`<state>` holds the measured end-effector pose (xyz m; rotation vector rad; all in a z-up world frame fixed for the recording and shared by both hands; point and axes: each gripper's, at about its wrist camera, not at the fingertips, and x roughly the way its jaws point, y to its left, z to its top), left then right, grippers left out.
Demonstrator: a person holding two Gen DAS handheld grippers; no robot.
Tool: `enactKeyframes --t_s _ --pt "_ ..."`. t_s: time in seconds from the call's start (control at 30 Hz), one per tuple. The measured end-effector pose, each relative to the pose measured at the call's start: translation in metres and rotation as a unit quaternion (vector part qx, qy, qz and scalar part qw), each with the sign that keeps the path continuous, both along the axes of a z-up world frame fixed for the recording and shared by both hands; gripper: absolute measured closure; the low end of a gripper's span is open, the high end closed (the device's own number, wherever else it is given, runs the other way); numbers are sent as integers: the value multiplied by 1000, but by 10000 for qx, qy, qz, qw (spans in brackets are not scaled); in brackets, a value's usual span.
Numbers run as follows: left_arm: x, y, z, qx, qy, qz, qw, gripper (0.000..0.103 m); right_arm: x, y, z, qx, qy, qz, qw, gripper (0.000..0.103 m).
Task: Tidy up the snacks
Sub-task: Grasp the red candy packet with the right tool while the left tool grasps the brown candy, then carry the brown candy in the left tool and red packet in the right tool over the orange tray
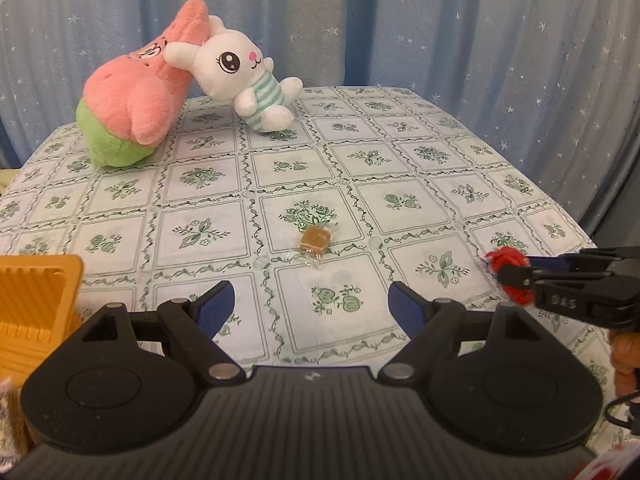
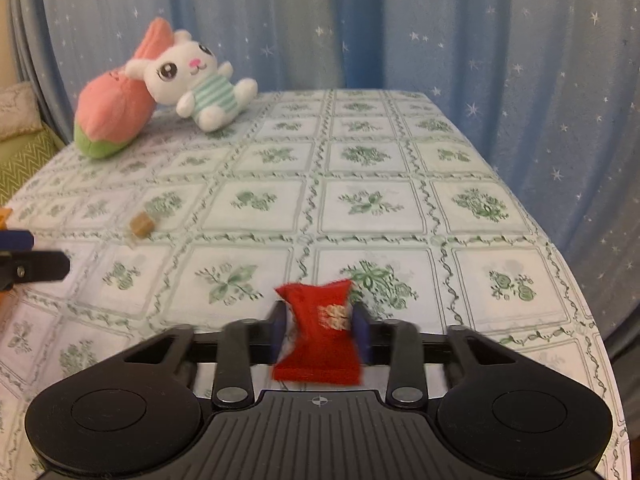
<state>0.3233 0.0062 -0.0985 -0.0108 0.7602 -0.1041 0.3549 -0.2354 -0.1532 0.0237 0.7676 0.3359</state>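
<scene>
My right gripper (image 2: 320, 320) is shut on a red snack packet (image 2: 320, 340) and holds it just above the tablecloth; it also shows in the left wrist view (image 1: 510, 274) at the right edge, with the red packet (image 1: 507, 261) in its tips. My left gripper (image 1: 311, 300) is open and empty, low over the table. A brown candy in clear wrap (image 1: 315, 240) lies on the cloth a little ahead of it, between the finger lines. The candy (image 2: 142, 226) shows at the left in the right wrist view, near the left gripper's fingertips (image 2: 36, 266).
An orange slotted basket (image 1: 34, 304) stands at the near left. A pink-and-green plush (image 1: 132, 100) and a white rabbit plush (image 1: 244, 76) lie at the table's far left. The floral tablecloth (image 1: 360, 152) ends at a blue starred curtain (image 1: 440, 20).
</scene>
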Motion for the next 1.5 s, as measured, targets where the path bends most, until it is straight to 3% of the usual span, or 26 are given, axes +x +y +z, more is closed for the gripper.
enactKeyframes --t_s 0.13,0.37,0.6,0.8,0.93,1.17,1.5 --pt "15 -1 -10 66 -12 -77 9999 22 0 -4 15 202 -191 -212 9994 77" --pt "39 -11 -26 377 -175 -343 9985 41 7 -3 19 354 -268 -328 9985 77" --pt "60 -17 -35 439 -334 -632 9965 50 11 1 21 442 -340 -339 9979 77" --pt "70 -22 -44 602 -261 -766 9949 67 13 -5 17 437 -247 -448 9977 77" --pt "67 -22 -45 717 -262 -701 9946 84 14 -5 17 444 -237 -451 9977 77" --pt "49 -30 -39 623 -11 -588 9963 85 10 8 20 458 -271 -229 9983 78" --pt "-17 -45 -24 210 174 -296 9992 85 -7 9 40 595 -340 -198 9975 77"
